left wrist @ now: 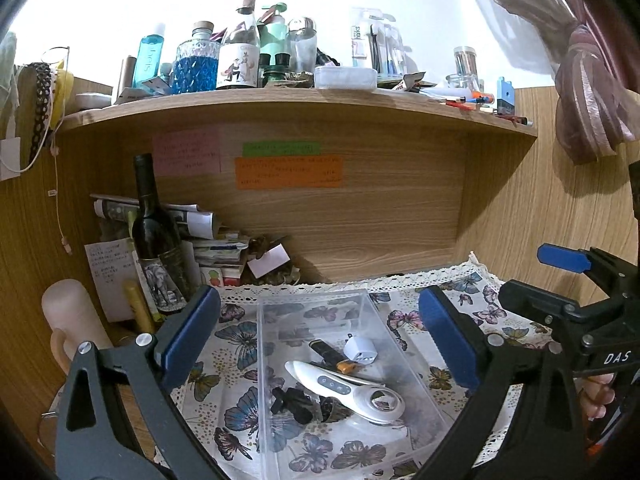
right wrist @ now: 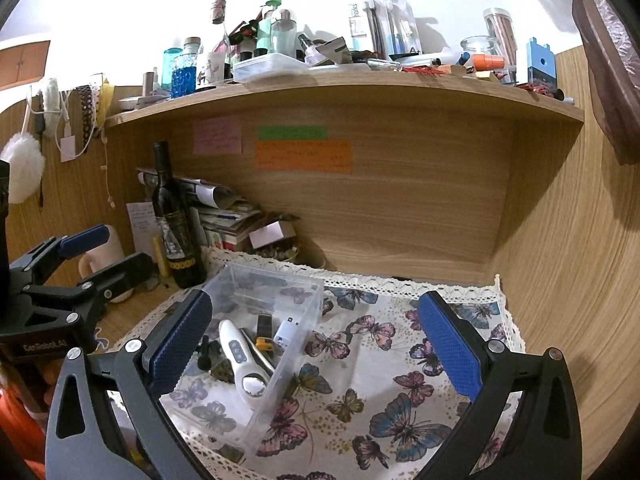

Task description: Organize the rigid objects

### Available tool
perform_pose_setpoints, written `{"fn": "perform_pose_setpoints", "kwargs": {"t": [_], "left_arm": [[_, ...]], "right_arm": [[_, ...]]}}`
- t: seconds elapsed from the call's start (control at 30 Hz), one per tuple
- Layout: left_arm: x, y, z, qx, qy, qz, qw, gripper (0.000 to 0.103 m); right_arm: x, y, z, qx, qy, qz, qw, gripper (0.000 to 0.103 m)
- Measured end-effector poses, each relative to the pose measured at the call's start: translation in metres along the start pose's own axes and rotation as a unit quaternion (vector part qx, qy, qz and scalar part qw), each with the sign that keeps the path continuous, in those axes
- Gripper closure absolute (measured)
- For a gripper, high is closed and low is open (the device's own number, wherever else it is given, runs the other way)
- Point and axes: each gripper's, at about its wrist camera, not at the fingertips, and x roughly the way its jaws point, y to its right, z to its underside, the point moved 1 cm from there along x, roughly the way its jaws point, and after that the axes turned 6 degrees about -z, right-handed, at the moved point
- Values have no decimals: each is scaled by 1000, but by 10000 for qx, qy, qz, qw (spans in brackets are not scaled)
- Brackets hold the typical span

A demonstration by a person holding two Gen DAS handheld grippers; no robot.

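1. Your left gripper (left wrist: 320,336) has its jaws spread wide and holds nothing; it hangs above the clear plastic bin (left wrist: 404,354).
2. Your right gripper (right wrist: 316,344) is likewise spread and empty, poised over the butterfly cloth (right wrist: 384,364) just right of the bin.
3. The task's items lie inside the bin: a white handheld device (left wrist: 344,388), a small white plug adapter (left wrist: 360,350), a black stick with an orange end (left wrist: 332,354) and some dark pieces (left wrist: 294,402). I cannot tell what the dark pieces are; they are too jumbled to make out.
4. No loose rigid object shows on the cloth, so by my judgement the sorting is near its end or done.
5. If anything more goes in, bring it down over the open top and release low, clear of the thin walls; the bin looks light and likely to slide on the cloth.
6. If you shift the bin, grip a wall squarely and steady it with the other gripper.
7. Obstructions: a dark wine bottle (right wrist: 174,220) stands upright near the bin's far left corner, with a paper stack (right wrist: 224,216) behind. Sweep left carelessly and you could topple it.
8. The shelf (left wrist: 360,100) overhead is crowded with bottles and jars; keep your lifts low.
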Motion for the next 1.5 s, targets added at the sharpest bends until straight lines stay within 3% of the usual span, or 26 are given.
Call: {"fn": "perform_pose_setpoints", "kwargs": {"t": [1.5], "left_arm": [[-3,3,0,56,32,34,10000,0]], "right_arm": [[0,-4,-2,-36,54,89,9999,0]]}}
